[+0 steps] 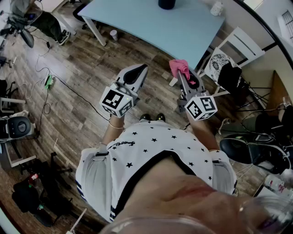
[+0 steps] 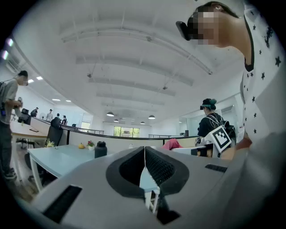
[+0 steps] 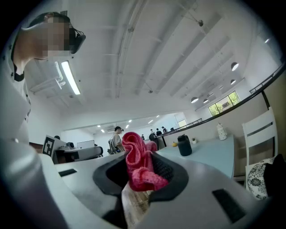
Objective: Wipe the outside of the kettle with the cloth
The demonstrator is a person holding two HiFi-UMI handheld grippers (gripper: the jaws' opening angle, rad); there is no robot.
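Observation:
A dark kettle (image 1: 167, 3) stands on the far side of the light blue table (image 1: 151, 23); it also shows in the left gripper view (image 2: 100, 150) and the right gripper view (image 3: 184, 145). My right gripper (image 1: 181, 69) is shut on a crumpled pink cloth (image 3: 139, 162), which bulges out above the jaws (image 1: 178, 66). My left gripper (image 1: 138, 69) is shut with nothing in it, its pads pressed together (image 2: 144, 154). Both grippers are held near my chest, well short of the table and far from the kettle.
A white bottle (image 1: 216, 7) stands on the table's right end. A white chair (image 1: 238, 43) with a patterned cushion (image 1: 219, 61) stands to the right. Cables (image 1: 46, 82) trail over the wooden floor at left. Other people (image 2: 210, 120) stand in the room.

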